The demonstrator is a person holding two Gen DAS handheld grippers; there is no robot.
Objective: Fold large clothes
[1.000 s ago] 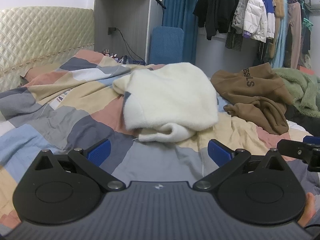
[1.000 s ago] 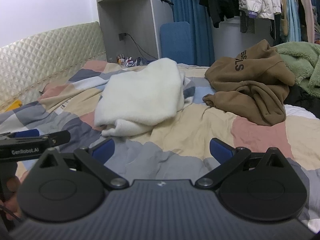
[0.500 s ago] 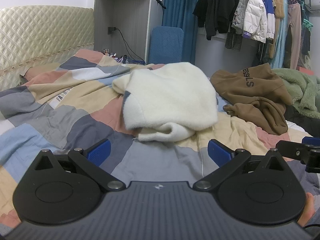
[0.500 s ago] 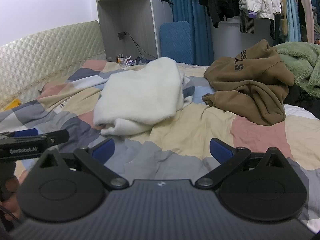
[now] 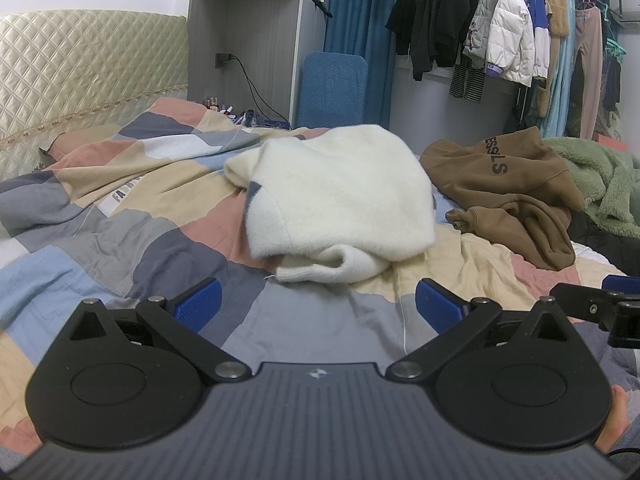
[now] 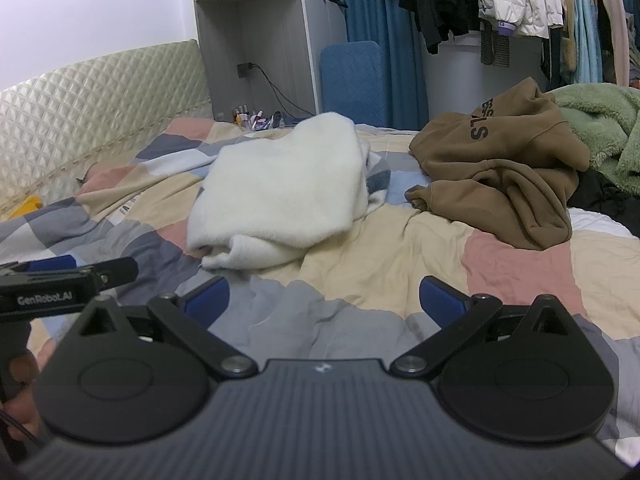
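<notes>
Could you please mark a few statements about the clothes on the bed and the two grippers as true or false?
1. Both grippers are open and hold nothing. True: the left gripper and the right gripper have their jaws spread over bare quilt.
2. The white fleece garment lies flat and fully spread out. False: it sits bunched in a folded heap.
3. The brown hoodie lies to the right of the white garment. True.
4. The brown hoodie is stacked on top of the white garment. False: they lie apart, with quilt showing between them.
5. A green fleece lies beyond the brown hoodie. True.
</notes>
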